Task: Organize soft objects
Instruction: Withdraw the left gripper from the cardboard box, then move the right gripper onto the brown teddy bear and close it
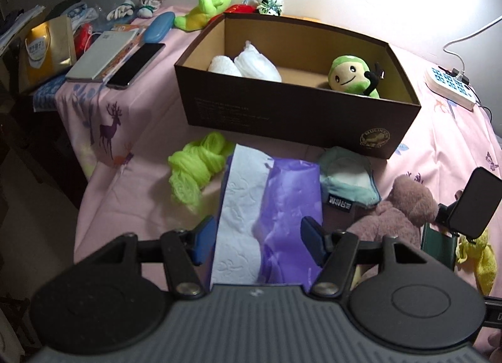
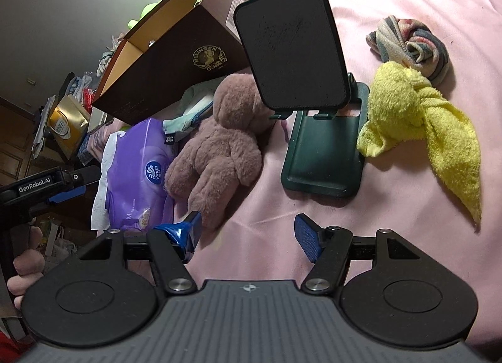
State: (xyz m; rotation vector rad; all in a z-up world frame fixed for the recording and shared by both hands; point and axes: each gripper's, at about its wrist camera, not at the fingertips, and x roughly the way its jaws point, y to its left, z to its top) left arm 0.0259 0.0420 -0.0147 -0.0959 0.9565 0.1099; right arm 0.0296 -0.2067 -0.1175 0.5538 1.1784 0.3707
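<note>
We see the left claw [image 1: 259, 237] spread wide, its blue pads either side of the purple plastic tissue pack [image 1: 282, 206] on the pink bedsheet [image 1: 141, 181], apparently without pressing it. The right claw [image 2: 248, 234] gapes wide over bare sheet, holding nothing, beside the mauve plush bear [image 2: 219, 149]. Behind sits the open brown cardboard box [image 1: 298, 112] holding a green plush doll [image 1: 351, 76] and white bundles [image 1: 248, 63]. The yellow knotted towel [image 2: 420, 130] lies right of the dark green phone stand [image 2: 323, 156].
</note>
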